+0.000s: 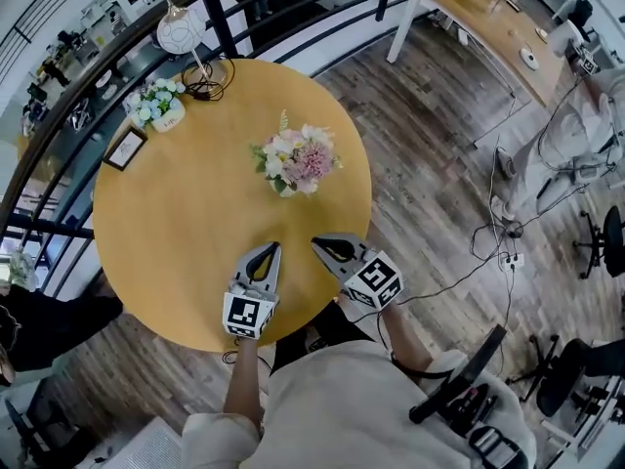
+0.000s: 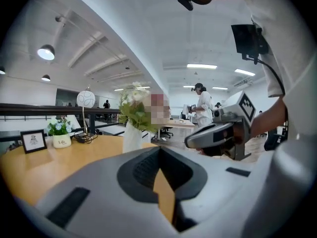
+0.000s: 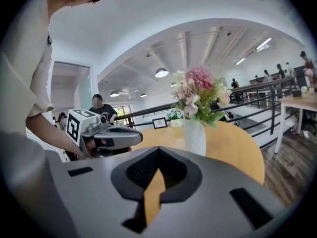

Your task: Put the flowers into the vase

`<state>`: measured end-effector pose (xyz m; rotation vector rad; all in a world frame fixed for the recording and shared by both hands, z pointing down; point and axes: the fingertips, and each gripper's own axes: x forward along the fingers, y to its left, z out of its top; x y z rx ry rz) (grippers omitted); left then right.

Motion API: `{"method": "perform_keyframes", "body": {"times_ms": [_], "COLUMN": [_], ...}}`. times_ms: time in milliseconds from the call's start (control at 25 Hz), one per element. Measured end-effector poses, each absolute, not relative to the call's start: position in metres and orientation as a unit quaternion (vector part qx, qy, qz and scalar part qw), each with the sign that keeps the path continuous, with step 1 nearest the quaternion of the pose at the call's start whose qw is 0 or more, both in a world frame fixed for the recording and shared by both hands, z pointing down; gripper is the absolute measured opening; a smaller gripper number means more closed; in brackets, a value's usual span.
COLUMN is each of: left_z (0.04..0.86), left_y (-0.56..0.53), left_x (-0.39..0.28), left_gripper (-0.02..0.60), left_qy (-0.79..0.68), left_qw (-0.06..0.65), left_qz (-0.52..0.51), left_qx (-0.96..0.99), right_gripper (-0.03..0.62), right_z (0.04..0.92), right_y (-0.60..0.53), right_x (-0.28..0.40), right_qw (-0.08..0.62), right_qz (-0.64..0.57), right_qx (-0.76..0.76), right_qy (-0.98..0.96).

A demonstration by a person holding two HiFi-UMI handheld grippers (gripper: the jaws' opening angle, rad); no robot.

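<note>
while the left tool and right tool are pressed together empty, one vase holds the flowers.

A round wooden bench carries a white vase of pink and white flowers near its middle. Along its far edge stand a small flower pot, a picture frame and a globe lamp with a coiled cable.
</note>
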<state>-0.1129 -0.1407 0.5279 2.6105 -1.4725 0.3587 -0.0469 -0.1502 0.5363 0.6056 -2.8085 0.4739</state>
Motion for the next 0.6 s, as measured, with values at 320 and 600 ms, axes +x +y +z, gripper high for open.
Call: {"method": "perform_keyframes", "body": {"times_ms": [320, 600], "left_z": [0.498, 0.491], "left_y": [-0.079, 0.007], "left_x": [-0.081, -0.082], "left_gripper": [0.006, 0.006], "left_qy": [-0.471, -0.487], "left_qw": [0.056, 0.038], "left_qz": [0.111, 0.095], "left_qx": [0.874, 0.868], "right_gripper": [0.008, 0.008], "right_z": [0.492, 0.482], "right_y": [-0.091, -0.009], "right_x": [-0.045, -0.054], "right_qw": [0.090, 0.093], "right_qz": [0.128, 0.098], "right_qx": [0.190, 0.185], "right_qy": [-0.969, -0.974]}}
